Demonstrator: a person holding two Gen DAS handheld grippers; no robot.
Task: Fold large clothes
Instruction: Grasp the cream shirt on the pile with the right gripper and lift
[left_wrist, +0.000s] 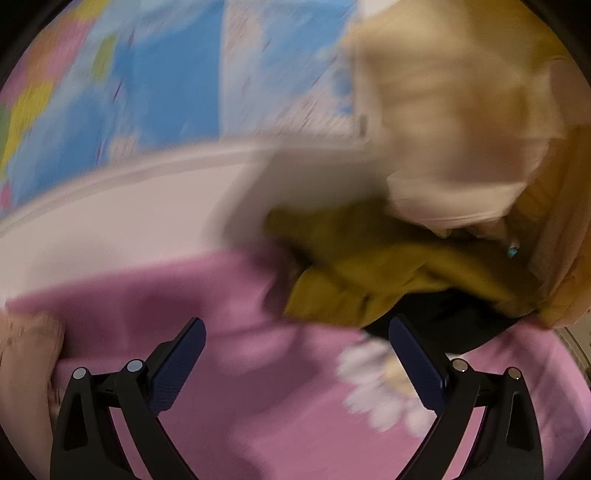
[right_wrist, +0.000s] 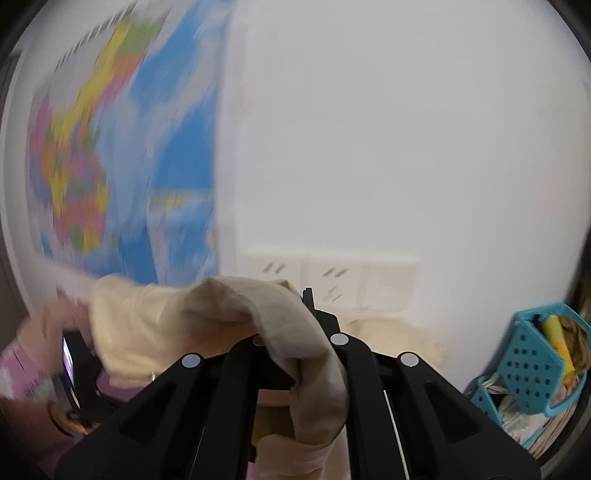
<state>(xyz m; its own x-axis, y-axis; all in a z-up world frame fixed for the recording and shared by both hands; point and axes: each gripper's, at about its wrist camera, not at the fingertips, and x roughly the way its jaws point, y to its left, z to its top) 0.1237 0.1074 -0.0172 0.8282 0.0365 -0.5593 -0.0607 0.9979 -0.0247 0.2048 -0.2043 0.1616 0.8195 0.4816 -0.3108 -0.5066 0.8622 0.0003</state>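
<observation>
A: In the left wrist view we see the left claw (left_wrist: 295, 332) with its two blue pads standing wide apart and nothing between them. Below it lies a pink cloth (left_wrist: 229, 369) with white flowers. Ahead, to the right, the cream garment (left_wrist: 454, 147) hangs in the air, with a mustard garment (left_wrist: 369, 266) and something black (left_wrist: 443, 325) under it. All of this is much blurred.

B: The right wrist view shows what the left one does not: the right claw (right_wrist: 295, 332) is pressed together on the cream garment (right_wrist: 229, 317). The fabric runs from the left, over the fingers, and falls down at the near side. So its long axis goes roughly left to right, then drops.

A: On the edges: in the left view a pale surface edge (left_wrist: 129, 173) curves across, and behind it is a coloured map (left_wrist: 147, 92) on the wall.

B: In the right view we have the white wall (right_wrist: 388, 129) with sockets (right_wrist: 328, 280) just ahead. A teal basket (right_wrist: 535, 354) stands well to the right. The middle, above the claw, is open.
</observation>
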